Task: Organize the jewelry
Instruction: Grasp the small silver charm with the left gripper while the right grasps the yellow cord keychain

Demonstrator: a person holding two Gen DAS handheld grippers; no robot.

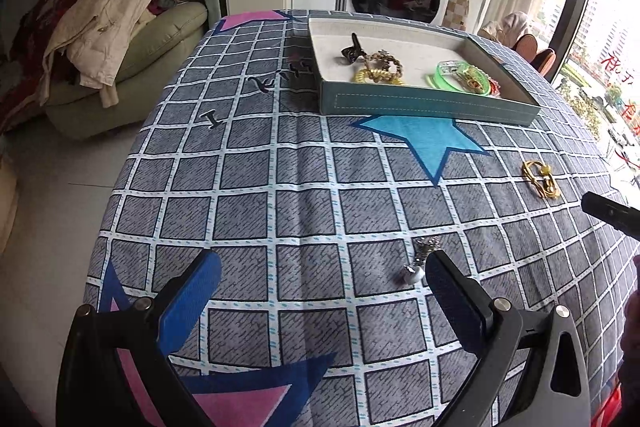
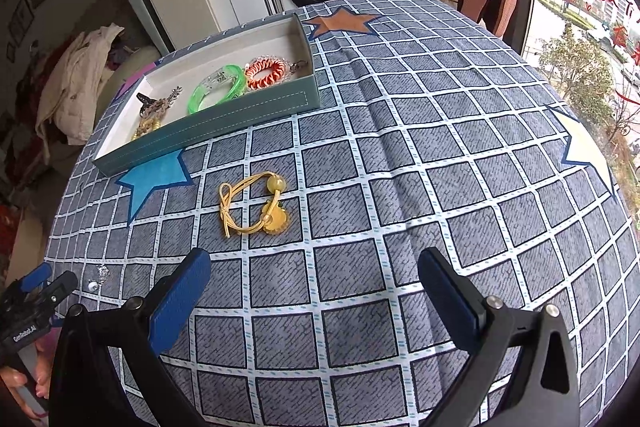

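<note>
1. Left gripper (image 1: pixel 322 277): jaws spread wide, nothing held, low over the cloth (image 1: pixel 280 167); silver trinket (image 1: pixel 420 263) just ahead, touching or nearly touching the inner face of its right finger.
2. Right gripper (image 2: pixel 314 277): jaws likewise wide apart and empty; yellow band (image 2: pixel 254 205) ahead and slightly left, clear of both fingers.
3. Tray (image 1: pixel 432 105) well ahead of both grippers, already holding a dark clip (image 1: pixel 352 49), a green bangle (image 2: pixel 218 93), an orange coil (image 2: pixel 266 71) and other pieces.
4. Likely step: pick up the two loose pieces and carry them to the tray.
5. For the trinket: shift left gripper rightward to centre it between the pads, then close gently; small, shiny, hard-looking, so prone to slipping or skating on the cloth.
6. For the band: straddle the thin cords near the knot, not the round bead; cords limp, bead smooth and likely to roll out.
7. Pads blue, finely textured; cloth soft, creased, grid-printed, so press lightly to avoid pinching fabric.
</note>
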